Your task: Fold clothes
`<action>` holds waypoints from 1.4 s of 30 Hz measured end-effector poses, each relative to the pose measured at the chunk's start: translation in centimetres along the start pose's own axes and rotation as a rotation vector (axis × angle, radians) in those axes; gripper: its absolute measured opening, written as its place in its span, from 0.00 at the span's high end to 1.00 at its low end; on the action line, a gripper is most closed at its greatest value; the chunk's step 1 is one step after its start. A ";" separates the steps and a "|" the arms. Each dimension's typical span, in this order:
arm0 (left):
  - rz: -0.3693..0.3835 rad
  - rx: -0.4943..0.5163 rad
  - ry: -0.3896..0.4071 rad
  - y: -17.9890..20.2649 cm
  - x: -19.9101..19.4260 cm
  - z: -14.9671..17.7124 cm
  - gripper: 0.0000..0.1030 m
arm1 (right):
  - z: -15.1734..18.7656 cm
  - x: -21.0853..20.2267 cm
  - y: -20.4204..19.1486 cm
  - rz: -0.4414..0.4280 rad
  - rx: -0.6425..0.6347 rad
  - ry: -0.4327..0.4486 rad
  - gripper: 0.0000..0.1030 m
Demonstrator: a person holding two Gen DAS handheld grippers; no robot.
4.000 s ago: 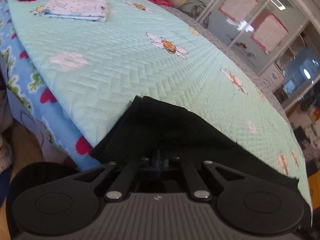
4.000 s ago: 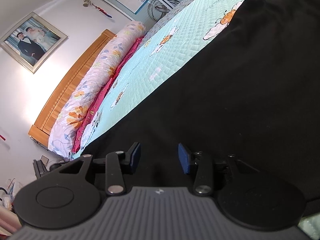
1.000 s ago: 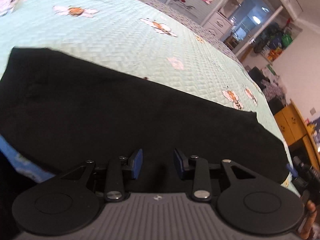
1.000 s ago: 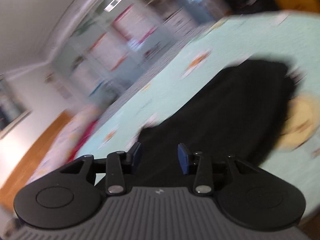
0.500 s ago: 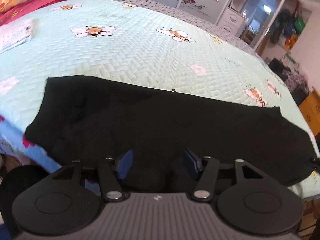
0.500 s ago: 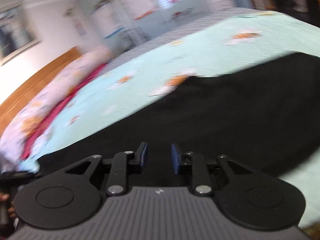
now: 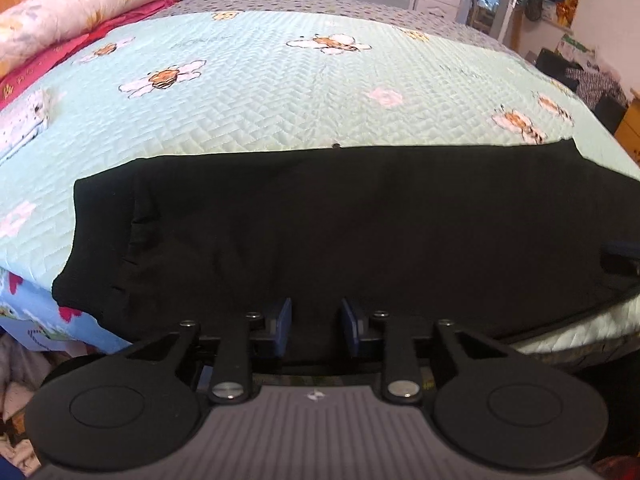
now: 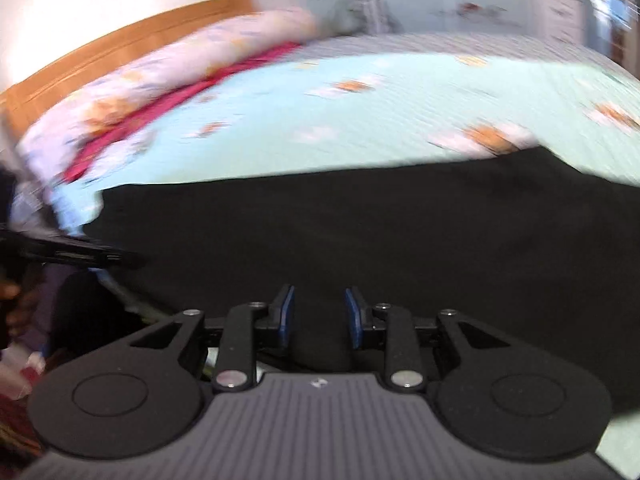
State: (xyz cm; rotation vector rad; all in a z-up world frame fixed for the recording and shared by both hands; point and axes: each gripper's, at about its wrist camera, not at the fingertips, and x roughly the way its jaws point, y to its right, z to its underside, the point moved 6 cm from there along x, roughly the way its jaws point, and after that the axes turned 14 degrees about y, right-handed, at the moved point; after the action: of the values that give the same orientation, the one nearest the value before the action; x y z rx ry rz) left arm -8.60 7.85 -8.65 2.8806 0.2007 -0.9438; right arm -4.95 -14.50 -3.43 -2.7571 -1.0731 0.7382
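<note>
My right gripper [image 8: 316,320] swung back over the black garment [image 7: 340,224]; jaws apart, my left gripper [image 7: 316,330] closing, pads off it.

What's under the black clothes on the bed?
The black clothes lie on the mint bee quilt, which shows all around them. The quilt directly underneath is covered, so anything else there cannot be seen.

Garment [image 7: 340,220] on quilt [image 7: 280,92], pillow [image 7: 80,8] behind.
</note>
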 end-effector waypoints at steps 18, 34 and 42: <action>-0.164 0.110 -0.145 0.4 1.3 -0.9 0.25 | 0.8 7.4 -7.0 -0.127 0.100 -0.242 0.32; -0.169 0.087 -0.158 -1.0 1.1 -0.7 0.30 | 0.4 9.9 -8.7 -0.082 -0.083 -0.186 0.51; -0.147 0.104 -0.146 -0.4 1.2 -0.8 0.36 | 0.1 9.9 -7.7 -0.098 -0.012 -0.187 0.51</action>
State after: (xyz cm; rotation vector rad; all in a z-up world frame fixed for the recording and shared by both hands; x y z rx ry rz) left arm -7.22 8.47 -8.76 2.9060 0.3649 -1.2192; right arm -3.41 -2.22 -5.60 -2.6649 -1.2396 0.9948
